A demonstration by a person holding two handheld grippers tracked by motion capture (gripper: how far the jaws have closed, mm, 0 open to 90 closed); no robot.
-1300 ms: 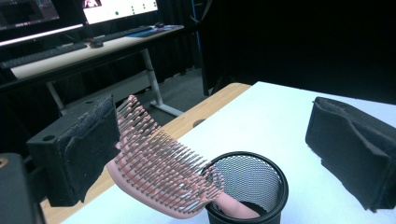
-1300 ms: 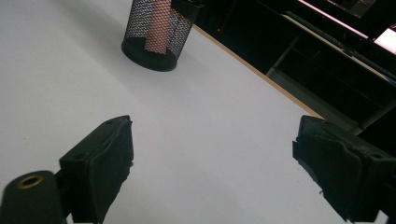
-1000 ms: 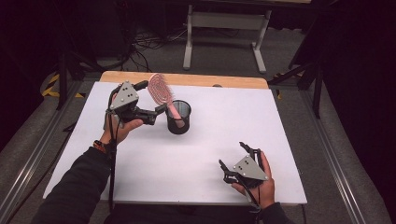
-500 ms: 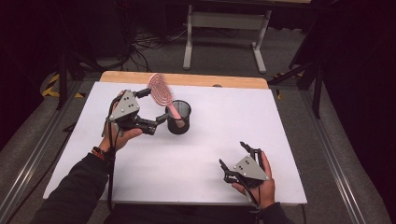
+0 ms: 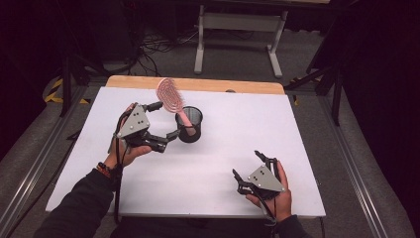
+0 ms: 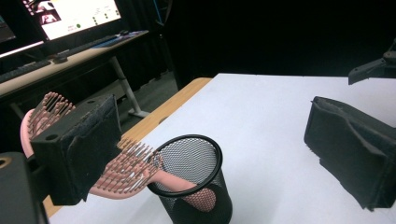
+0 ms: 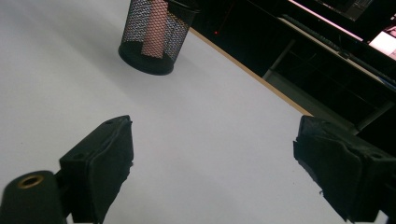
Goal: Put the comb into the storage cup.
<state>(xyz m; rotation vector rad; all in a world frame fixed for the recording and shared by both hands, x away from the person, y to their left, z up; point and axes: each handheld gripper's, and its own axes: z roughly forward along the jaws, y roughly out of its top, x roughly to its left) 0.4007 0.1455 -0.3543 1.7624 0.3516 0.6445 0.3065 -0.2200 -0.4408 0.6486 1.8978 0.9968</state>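
Fingers (image 6: 77, 149) of the left gripper (image 5: 161, 123) stand wide apart beside the black mesh cup (image 5: 190, 125), gripping nothing; in the left gripper view 1 finger sits in front of the bristle head of the pink hairbrush (image 6: 135, 170), and whether it touches the bristles cannot be told, while the other finger is well off to the side over bare white bench (image 5: 237, 134). The hairbrush stands in the mesh cup (image 6: 194, 179) with its handle down inside and its oval bristle head leaning out over the rim, tilted toward the far left of the bench. The cup is upright on the bench, left of its middle and toward the far edge, where a strip of wooden edge (image 5: 198, 83) shows. The right gripper (image 5: 251, 168) is held low over the near right part of the bench, well apart from the cup, its 2 fingers (image 7: 100, 161) spread open and empty. From the right gripper view the cup (image 7: 156, 35) with the pink handle inside lies farther off across the white surface.
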